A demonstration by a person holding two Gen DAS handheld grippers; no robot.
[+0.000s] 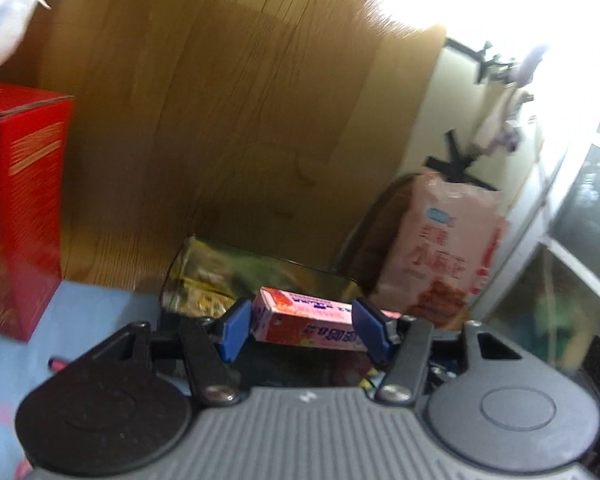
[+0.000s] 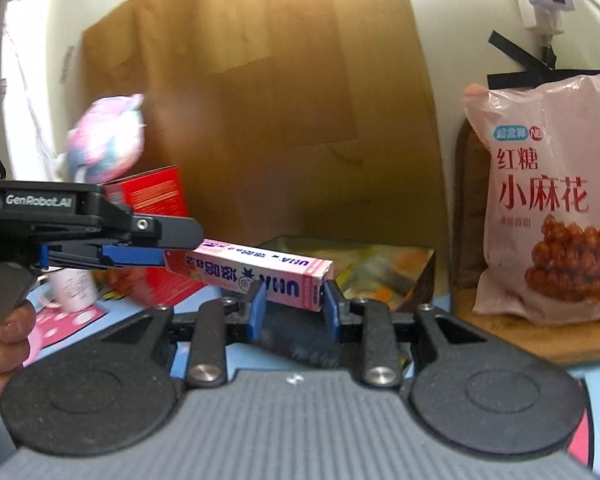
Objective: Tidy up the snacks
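A long pink candy box (image 2: pixel 256 272) is held in the air between both grippers. My right gripper (image 2: pixel 293 303) is shut on its right end. My left gripper (image 1: pixel 300 330) is shut across the same pink box (image 1: pixel 304 322); in the right wrist view the left gripper (image 2: pixel 140 256) comes in from the left and holds the box's left end. Below the box lies a dark, shiny snack bag (image 2: pixel 376 268), which also shows in the left wrist view (image 1: pixel 228 276).
A red carton (image 1: pixel 16 208) stands at the left on the blue cloth (image 1: pixel 100 308). A big pink bag of fried twists (image 2: pixel 548 208) leans upright on a wooden board (image 2: pixel 540 336) at the right. A brown panel (image 2: pixel 260 100) backs the scene. A pastel plush (image 2: pixel 108 140) sits above the red carton.
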